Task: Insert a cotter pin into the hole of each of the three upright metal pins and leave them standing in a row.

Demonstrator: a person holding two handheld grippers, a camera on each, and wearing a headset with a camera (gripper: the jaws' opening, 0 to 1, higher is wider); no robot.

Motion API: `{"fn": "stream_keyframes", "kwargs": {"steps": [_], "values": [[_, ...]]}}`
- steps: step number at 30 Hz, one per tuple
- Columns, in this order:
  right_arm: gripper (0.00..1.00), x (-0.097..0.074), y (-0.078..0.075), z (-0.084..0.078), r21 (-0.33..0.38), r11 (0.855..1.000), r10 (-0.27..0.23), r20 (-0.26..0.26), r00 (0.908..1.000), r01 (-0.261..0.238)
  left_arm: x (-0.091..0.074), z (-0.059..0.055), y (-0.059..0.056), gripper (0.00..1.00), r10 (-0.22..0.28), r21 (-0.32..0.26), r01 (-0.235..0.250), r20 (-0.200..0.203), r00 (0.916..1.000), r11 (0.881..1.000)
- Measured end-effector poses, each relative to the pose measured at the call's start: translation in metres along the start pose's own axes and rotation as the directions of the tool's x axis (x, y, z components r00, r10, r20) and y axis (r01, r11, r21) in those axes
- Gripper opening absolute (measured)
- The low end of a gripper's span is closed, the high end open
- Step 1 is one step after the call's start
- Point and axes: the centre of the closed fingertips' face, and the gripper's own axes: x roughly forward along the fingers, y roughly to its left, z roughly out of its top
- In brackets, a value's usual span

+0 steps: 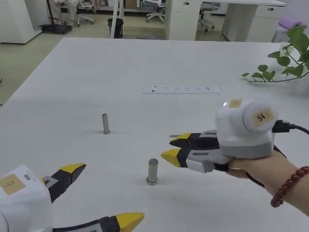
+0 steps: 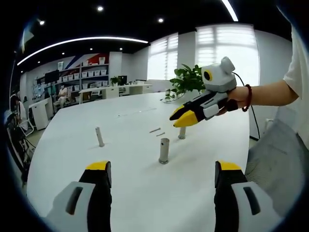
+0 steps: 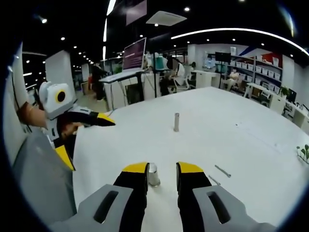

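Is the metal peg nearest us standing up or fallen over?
Standing upright: the metal pin rests on its base on the table, top end up.

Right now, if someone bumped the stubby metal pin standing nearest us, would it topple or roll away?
It would probably topple: the stubby pin stands upright on a narrow base on the smooth table. Once down, its round body would likely roll. It looks solid metal, so stiff.

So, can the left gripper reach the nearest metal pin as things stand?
Probably yes: the left gripper is open, the pin stands straight ahead of it, and only bare table lies between them.
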Motion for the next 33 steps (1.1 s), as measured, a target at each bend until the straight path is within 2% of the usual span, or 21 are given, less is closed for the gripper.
{"fn": "stream_keyframes", "kwargs": {"steps": [8,15,18,23,28,33], "values": [[0.23,-0.003,-0.026,0.008,0.022,1.0,-0.007,-0.024,0.9997,0.008,-0.001,0.001,0.003,0.88,0.008,0.001,-0.008,0.0,1.0,1.0],[0.22,0.001,-0.054,0.004,0.015,0.999,-0.029,-0.073,0.9969,0.03,-0.001,0.0,0.004,0.87,0.011,0.009,-0.011,-0.009,0.9999,1.0],[0.21,0.003,-0.065,-0.001,-0.013,0.999,-0.036,-0.108,0.9935,0.035,-0.001,0.0,0.006,0.86,0.019,0.005,-0.019,-0.007,0.9998,1.0],[0.21,0.008,-0.083,-0.006,-0.008,0.999,-0.037,-0.137,0.9898,0.036,-0.002,0.0,0.01,0.85,0.03,0.001,-0.03,-0.005,0.9995,1.0],[0.2,0.013,-0.104,-0.02,-0.011,0.999,-0.046,-0.19,0.9807,0.044,-0.002,-0.002,0.011,0.85,0.033,-0.001,-0.033,-0.009,0.9994,0.999],[0.2,0.021,-0.117,-0.034,-0.034,0.999,-0.045,-0.235,0.9709,0.038,-0.001,0.001,0.011,0.85,0.032,-0.014,-0.032,0.013,0.9994,0.999]]}}
